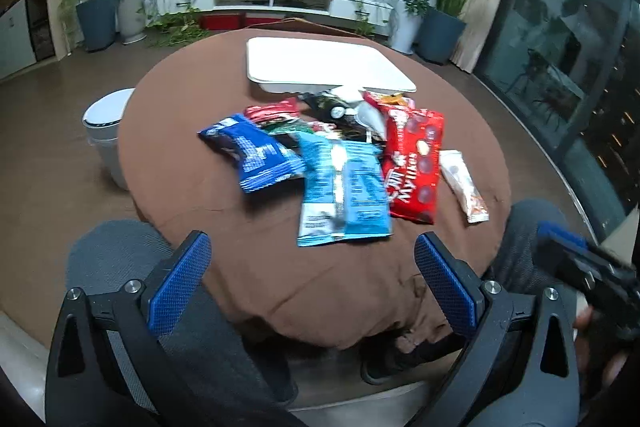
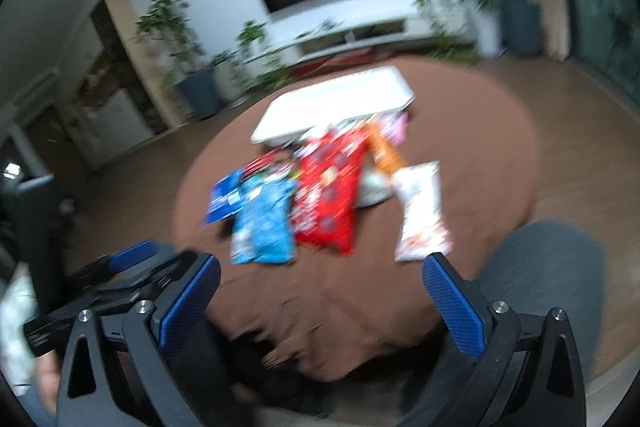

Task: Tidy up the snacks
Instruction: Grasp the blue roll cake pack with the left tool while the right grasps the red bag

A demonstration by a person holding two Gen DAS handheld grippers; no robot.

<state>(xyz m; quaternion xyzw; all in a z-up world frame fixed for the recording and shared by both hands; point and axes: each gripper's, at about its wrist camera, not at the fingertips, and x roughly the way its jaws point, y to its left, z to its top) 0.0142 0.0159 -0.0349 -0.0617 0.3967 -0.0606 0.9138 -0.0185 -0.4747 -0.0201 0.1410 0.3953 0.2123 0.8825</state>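
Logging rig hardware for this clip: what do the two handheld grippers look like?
Both match: the left gripper and right gripper have black angular frames with triangular cutouts, silver bolts at the pivots, and two fingers faced with blue textured pads. No cables or markings visible.

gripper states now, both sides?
Left gripper: open, holding nothing.
Right gripper: open, holding nothing.

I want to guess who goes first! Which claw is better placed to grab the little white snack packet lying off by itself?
Probably the right claw. It is open, and the white packet lies just ahead of its right finger. From the left claw, also open, that packet sits far off to the right, beyond the red bag.
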